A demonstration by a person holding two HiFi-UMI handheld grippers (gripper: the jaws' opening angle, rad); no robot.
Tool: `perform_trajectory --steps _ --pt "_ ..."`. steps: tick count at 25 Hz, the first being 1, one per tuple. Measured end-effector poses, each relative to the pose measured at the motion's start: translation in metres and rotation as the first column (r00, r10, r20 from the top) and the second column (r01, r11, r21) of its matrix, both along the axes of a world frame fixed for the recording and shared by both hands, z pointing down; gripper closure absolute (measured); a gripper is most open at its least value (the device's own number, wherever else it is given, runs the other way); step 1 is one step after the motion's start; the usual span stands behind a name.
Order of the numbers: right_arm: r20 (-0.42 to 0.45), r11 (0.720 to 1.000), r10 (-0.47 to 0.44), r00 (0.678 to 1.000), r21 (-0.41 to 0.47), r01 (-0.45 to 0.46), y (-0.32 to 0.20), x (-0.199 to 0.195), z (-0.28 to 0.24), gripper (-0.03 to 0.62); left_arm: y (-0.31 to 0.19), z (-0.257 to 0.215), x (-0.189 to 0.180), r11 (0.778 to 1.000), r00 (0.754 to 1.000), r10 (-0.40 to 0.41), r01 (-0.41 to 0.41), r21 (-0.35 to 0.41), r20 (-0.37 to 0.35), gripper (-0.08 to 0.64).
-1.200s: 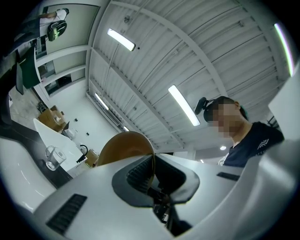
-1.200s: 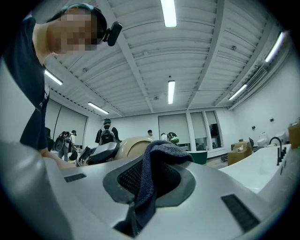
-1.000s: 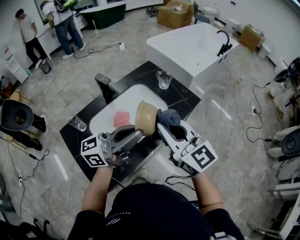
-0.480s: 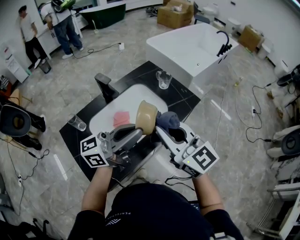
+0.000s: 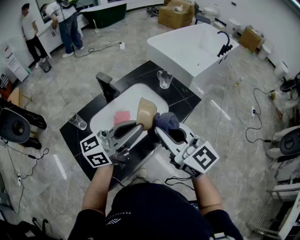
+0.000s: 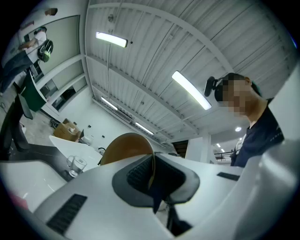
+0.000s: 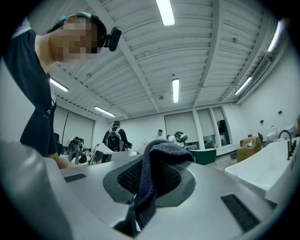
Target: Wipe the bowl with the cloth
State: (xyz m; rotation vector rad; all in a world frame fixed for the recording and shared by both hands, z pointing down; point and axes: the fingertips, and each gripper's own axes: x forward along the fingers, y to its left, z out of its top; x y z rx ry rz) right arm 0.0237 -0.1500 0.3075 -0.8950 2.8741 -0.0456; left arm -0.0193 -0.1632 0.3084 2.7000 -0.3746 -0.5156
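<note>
The left fingers (image 6: 137, 174) pinch the bowl (image 5: 146, 112), the right fingers (image 7: 125, 180) pinch the cloth (image 5: 167, 121).

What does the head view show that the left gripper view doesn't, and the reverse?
Only the head view: the person's forearms, the two marker cubes, a glass at the counter's left corner and cables on the floor.
Only the left gripper view: the ceiling lights and the camera on the person's head.
Both: the tan bowl, its rim clamped in the left gripper, the glass near the bathtub, the white bathtub and a cardboard box.
</note>
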Motion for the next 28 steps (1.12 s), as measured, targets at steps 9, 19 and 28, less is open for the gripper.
perform_trajectory --steps 9,19,28 --pt "-0.037 1.000 0.003 0.999 -0.013 -0.004 0.007 -0.011 0.007 0.531 -0.008 0.017 0.001 0.987 0.967 -0.155 0.141 0.079 0.204 0.540" --pt "0.000 1.000 -0.023 1.000 -0.020 0.023 0.010 -0.022 0.009 0.531 -0.013 0.038 -0.008 0.958 0.892 -0.283 0.243 0.155 0.351 0.540" --pt "0.005 0.994 0.011 1.000 -0.111 -0.011 0.000 -0.023 0.029 0.531 -0.013 0.055 -0.025 0.914 0.811 -0.406 0.361 0.184 0.421 0.540"
